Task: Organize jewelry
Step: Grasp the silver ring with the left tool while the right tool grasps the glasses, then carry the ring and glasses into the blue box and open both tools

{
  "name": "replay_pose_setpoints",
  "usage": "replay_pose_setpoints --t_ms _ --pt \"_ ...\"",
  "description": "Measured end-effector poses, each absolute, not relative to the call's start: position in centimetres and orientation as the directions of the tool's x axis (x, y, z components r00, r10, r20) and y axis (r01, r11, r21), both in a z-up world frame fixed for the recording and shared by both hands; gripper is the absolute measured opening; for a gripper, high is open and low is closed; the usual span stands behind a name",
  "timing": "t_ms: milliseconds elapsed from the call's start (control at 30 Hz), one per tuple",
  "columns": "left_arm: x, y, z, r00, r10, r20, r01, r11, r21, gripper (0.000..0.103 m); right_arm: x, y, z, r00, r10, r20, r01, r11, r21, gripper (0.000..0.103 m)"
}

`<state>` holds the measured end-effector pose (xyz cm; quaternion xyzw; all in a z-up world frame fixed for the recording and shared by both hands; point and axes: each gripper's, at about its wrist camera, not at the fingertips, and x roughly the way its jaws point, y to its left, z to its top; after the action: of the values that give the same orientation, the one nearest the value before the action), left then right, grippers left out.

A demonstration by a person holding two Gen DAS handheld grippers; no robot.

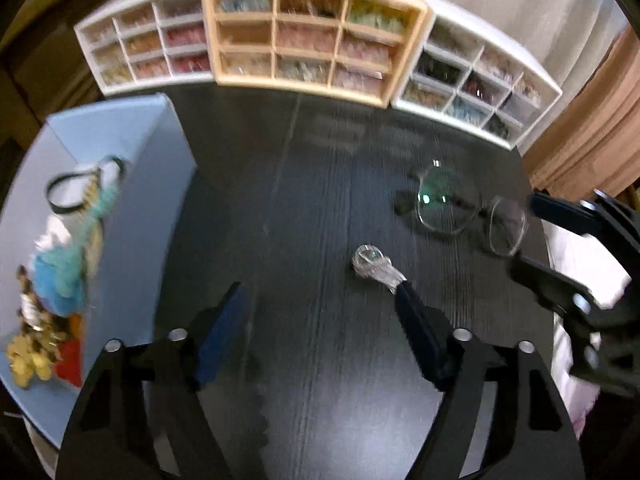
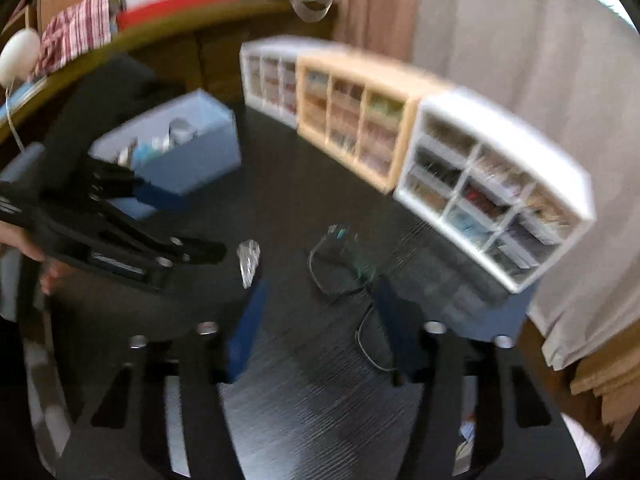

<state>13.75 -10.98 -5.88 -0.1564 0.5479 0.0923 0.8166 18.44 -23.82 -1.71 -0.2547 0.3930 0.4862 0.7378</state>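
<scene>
Blue bin (image 1: 132, 208) at left already holds jewelry. My left gripper (image 1: 324, 304) is apart, empty, silver watch (image 1: 374, 266) touching its right fingertip on the surface (image 1: 312, 184). My right gripper (image 2: 320, 300) is apart over the glasses (image 2: 340, 260). Both remain unsorted.

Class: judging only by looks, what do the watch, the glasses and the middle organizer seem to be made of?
Watch: silvery, shiny, probably polished metal with a glass face. Glasses: clear lenses showing green reflections, thin dark frame, metal or plastic, blurred. Middle organizer: pale tan, matte, looks like unpainted wood.
</scene>
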Motion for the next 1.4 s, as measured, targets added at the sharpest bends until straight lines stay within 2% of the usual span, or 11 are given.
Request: replay_pose_setpoints --t_ms 267,500,567,633,767,800,833,1000,1100,1233,1400 --pt "15.1 -10.9 -7.2 0.339 -0.037 -0.940 -0.375 0.911 -0.171 0.073 22.5 -21.6 -2.5 0.115 0.527 -0.842 -0.935 0.343 0.087 0.050" --pt "16.6 -12.0 -7.1 0.350 -0.035 -0.936 -0.338 0.927 -0.162 0.067 23.9 -20.7 -4.9 -0.008 0.467 -0.884 -0.928 0.326 0.181 0.050" --pt "16.9 -12.4 -7.0 0.351 -0.031 -0.936 -0.325 0.933 -0.153 0.056 23.9 -20.8 -5.3 -0.016 0.460 -0.888 -0.924 0.333 0.189 0.049" --pt "17.6 -13.3 -7.2 0.342 0.008 -0.940 -0.292 0.951 -0.098 0.037 23.9 -20.7 -5.1 0.000 0.464 -0.886 -0.928 0.331 0.173 0.039" --pt "17.8 -14.0 -7.3 0.350 0.046 -0.936 -0.260 0.964 -0.049 0.025 23.5 -21.4 -4.6 0.024 0.488 -0.872 -0.927 0.338 0.163 0.025" --pt "17.9 -14.1 -7.3 0.354 0.048 -0.934 -0.257 0.965 -0.048 0.017 23.3 -21.6 -4.3 0.033 0.493 -0.869 -0.929 0.335 0.155 0.024" --pt "18.0 -14.1 -7.3 0.357 0.048 -0.933 -0.255 0.966 -0.048 0.015 23.1 -21.6 -4.0 0.042 0.495 -0.868 -0.933 0.330 0.143 0.021" --pt "18.4 -14.0 -7.3 0.384 0.009 -0.923 -0.222 0.972 -0.082 0.014 20.6 -21.6 -3.0 0.121 0.484 -0.867 -0.954 0.297 0.032 0.005" --pt "18.0 -13.3 -7.4 0.428 -0.080 -0.900 -0.169 0.972 -0.166 0.013 18.7 -21.2 -3.0 0.186 0.454 -0.872 -0.954 0.297 -0.049 0.005" --pt "17.7 -13.3 -7.7 0.461 -0.099 -0.882 -0.121 0.977 -0.173 0.013 17.8 -21.1 -3.2 0.291 0.437 -0.851 -0.914 0.391 -0.111 0.005" --pt "17.3 -12.5 -7.7 0.462 -0.104 -0.881 -0.128 0.975 -0.182 0.013 18.4 -22.5 -3.0 0.349 0.470 -0.811 -0.838 0.544 -0.046 0.005"
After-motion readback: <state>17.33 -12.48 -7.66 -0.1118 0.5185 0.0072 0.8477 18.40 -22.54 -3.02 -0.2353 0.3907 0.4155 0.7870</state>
